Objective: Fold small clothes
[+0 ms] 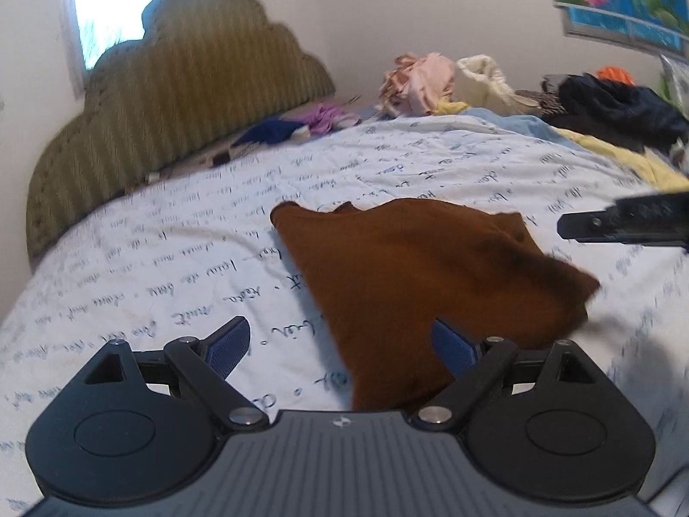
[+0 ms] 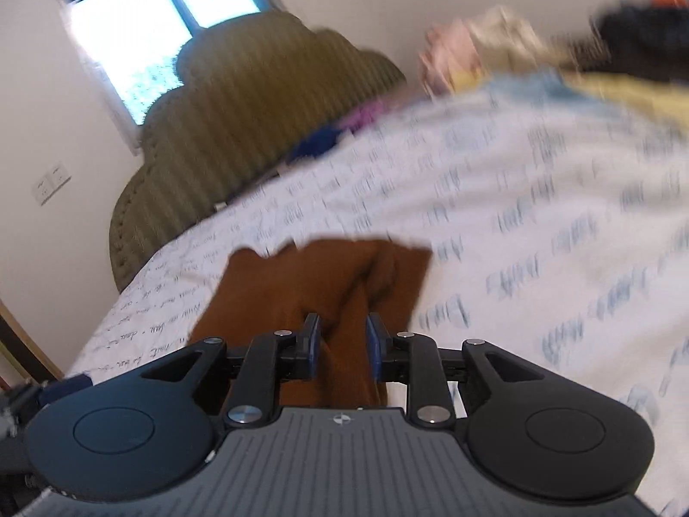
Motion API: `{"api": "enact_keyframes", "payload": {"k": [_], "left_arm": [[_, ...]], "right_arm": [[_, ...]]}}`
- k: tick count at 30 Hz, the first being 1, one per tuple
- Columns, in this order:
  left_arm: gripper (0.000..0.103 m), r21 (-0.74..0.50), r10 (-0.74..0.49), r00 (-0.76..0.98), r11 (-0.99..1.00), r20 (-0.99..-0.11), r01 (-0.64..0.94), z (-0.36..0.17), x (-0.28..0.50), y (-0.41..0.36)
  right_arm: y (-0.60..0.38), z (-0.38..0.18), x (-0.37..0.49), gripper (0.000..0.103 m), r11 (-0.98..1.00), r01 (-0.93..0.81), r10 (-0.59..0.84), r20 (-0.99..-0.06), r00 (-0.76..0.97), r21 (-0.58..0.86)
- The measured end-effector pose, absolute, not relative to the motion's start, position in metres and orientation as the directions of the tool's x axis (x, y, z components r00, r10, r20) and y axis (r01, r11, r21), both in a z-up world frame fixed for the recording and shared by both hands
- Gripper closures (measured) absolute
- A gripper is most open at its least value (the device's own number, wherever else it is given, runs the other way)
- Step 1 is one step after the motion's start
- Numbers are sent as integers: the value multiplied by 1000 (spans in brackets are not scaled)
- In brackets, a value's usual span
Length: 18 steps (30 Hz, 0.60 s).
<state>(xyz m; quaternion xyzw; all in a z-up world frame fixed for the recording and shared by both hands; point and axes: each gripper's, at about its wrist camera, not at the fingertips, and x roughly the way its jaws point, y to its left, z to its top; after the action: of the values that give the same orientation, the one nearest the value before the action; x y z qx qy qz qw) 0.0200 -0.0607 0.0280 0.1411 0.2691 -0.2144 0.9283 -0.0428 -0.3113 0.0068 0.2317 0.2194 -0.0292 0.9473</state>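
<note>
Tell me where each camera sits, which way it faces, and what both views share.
Left wrist: on the left gripper, fingers wide apart, looking across the bed at the brown cloth; the right gripper pokes in at the right edge.
Right wrist: on the right gripper, fingers narrowly spaced around a fold of the brown cloth, facing the headboard.
Shared: cloth, bed, headboard, window, clothes pile.

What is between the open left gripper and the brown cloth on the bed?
Nothing visible. The left gripper hangs right at the near edge of the brown cloth, with only the printed bedsheet under them.
</note>
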Motion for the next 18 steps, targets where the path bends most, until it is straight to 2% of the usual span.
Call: {"api": "enact_keyframes", "payload": {"k": [5,9,12,18], "left_arm": [[11,116,-260,737,902,-624,416,10,44,-78],[11,120,-240,716,903,-656,413,-2,46,-83],[11,131,-236,714,899,-659,418,-4,45,-85],[11,121,-236,708,902,-666,415,-5,46,-85]], "right_arm": [[-287,8,-30,75,942,53,117,-470,875,332],[-283,-14,-20,75,949,105,82,-555,828,297],[-291,-15,-24,75,925,110,114,-541,833,365],[-289,-16,-24,71,934,116,95,-550,830,337]]}}
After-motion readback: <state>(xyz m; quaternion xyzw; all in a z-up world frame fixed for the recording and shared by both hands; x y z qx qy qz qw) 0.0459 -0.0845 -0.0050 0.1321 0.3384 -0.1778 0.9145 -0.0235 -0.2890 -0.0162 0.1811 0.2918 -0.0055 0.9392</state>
